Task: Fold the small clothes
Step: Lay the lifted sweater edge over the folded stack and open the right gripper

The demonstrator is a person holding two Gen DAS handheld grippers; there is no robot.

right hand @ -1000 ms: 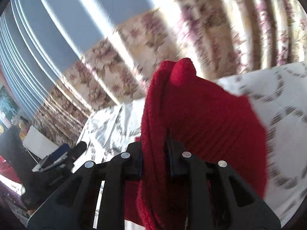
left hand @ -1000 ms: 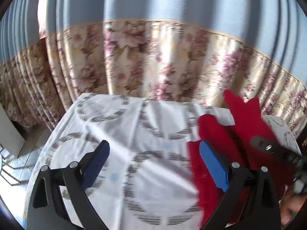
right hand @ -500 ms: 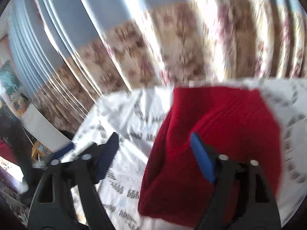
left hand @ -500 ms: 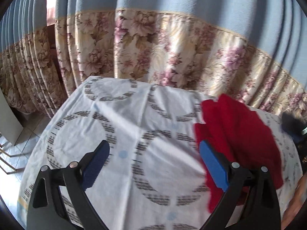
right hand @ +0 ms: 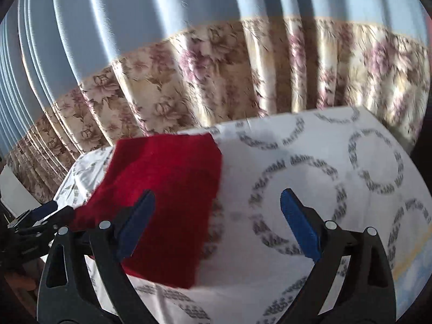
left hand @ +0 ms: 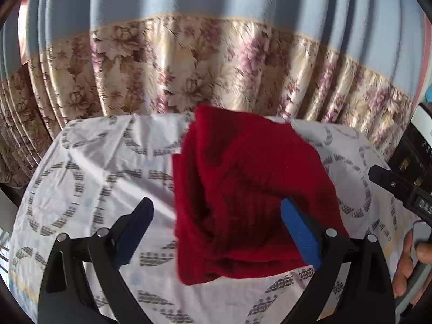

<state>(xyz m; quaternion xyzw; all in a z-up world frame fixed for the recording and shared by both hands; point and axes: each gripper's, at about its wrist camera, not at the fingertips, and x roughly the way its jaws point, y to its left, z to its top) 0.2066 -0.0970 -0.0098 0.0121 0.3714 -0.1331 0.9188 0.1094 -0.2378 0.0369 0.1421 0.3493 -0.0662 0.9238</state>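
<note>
Red ribbed knit garment [left hand: 251, 197], small, folded into a rough rectangle of several layers, lies on the desk under a white cloth with grey ring print [left hand: 89, 178]. In the left wrist view it sits toward the desk's centre and far edge, its left border bunched into a thick roll, its near edge uneven with a flap tucked under. In the right wrist view its top face is flat and its far corner squared.

Right gripper [right hand: 217, 222]: jaws have just been opening and stand wide; nothing between them but printed cloth, the garment lying under the left finger only. Judgement: a release just made, fold laid down.

Left gripper [left hand: 217, 225]: jaws wide, empty, poised over the garment's near half, not pressing it.

Step in hand, judged: tidy or finish the fold. To do it well, take the bunched left border low, at the layer edge, so all layers come together; pinch knit only, not the cloth beneath, or the cloth drags. Carry the edge across, lay it flush with the opposite border, then let go.

Beyond the desk: floral-banded blue curtain [left hand: 216, 67]. A person's fingers [left hand: 405, 267] show at lower right of the left wrist view.
</note>
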